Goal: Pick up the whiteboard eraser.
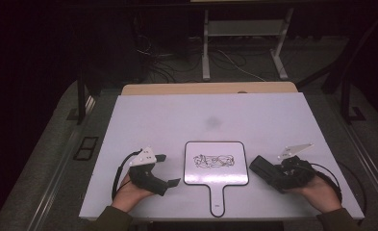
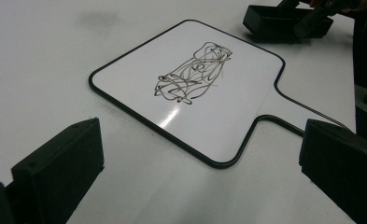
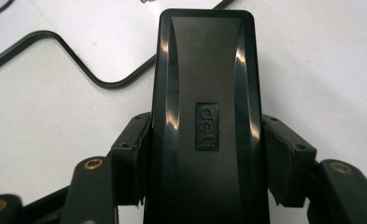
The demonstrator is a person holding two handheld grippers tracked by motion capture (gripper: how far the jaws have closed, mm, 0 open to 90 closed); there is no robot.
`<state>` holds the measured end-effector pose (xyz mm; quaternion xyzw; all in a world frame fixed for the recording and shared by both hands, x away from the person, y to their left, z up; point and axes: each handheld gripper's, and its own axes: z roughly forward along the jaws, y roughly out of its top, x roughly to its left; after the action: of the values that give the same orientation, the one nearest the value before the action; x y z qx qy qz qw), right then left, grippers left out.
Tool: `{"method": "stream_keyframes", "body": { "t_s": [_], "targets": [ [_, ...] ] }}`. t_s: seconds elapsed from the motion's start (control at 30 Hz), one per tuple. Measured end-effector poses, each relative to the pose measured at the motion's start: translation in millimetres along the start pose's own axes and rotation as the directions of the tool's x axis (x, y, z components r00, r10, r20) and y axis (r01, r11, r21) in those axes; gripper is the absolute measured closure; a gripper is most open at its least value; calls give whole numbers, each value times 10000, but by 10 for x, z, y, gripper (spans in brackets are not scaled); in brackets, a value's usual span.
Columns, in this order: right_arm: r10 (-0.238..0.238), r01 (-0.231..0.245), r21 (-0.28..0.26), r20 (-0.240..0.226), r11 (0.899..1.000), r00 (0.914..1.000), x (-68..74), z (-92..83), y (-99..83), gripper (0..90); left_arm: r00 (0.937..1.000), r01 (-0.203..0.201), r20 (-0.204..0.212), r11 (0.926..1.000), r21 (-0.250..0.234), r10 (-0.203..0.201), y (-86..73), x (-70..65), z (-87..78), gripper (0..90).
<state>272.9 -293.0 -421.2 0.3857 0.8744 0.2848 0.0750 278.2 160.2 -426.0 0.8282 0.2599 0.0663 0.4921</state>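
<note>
Black eraser (image 3: 204,126) is pinched by the right gripper (image 3: 204,158) at lower centre; the left gripper (image 2: 200,163), spread, frames the scribbled whiteboard (image 2: 186,88).

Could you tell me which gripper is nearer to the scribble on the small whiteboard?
Roughly equal, perhaps the right. The right gripper sits just off the whiteboard's right edge, shut on a black eraser pointing toward the scribble. The left gripper, fingers open, sits off the left edge.

Dark lab: floor cables (image 1: 177,60), metal stand (image 1: 244,43).
</note>
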Motion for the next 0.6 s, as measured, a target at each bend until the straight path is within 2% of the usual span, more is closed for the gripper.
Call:
{"method": "stream_keyframes", "body": {
  "t_s": [0.27, 0.6],
  "targets": [
    [109, -118, -304, -267, 9995, 9996, -25, -51, 26, 386, 10000, 6, 9, 10000, -17, -6, -2, 1, 10, 0],
    [-198, 154, -809, -538, 9966, 9984, -37, -85, 125, 386, 10000, 26, 11, 10000, -6, -26, -1, 1, 6, 0]
  ]
}}
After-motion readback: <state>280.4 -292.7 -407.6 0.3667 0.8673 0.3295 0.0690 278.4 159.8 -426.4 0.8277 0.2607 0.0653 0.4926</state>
